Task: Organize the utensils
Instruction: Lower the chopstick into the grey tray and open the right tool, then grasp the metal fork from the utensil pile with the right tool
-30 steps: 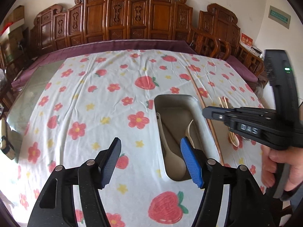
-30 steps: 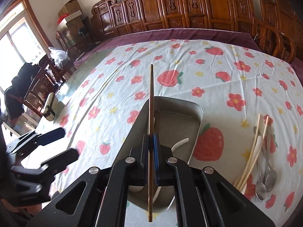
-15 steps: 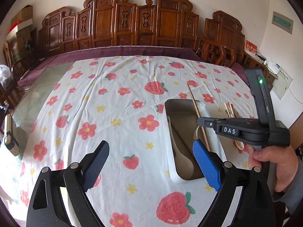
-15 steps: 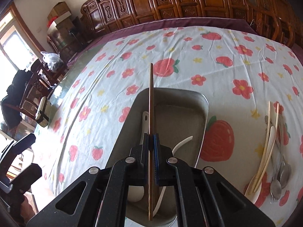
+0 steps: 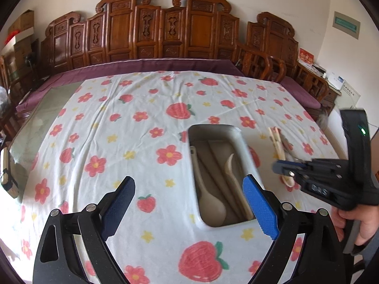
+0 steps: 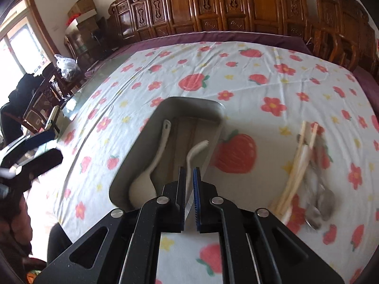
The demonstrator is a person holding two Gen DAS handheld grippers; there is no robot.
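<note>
Utensils point(image 6: 305, 172) lie in a loose pile right of the tray point(image 6: 142, 142), chopsticks over metal spoons; a white spoon point(image 6: 149, 172) and a curved white piece point(image 6: 194, 151) already lie in the tray. Our left tongs point(image 5: 187, 206) hang spread and empty near the tray's near-left side. Our right tongs point(image 6: 189, 196) are parted by a narrow gap, gripping nothing. We judge a pinch into that tangle could drag neighbours or scatter chopsticks. The only writing reads roughly "DAS", blurred.
</note>
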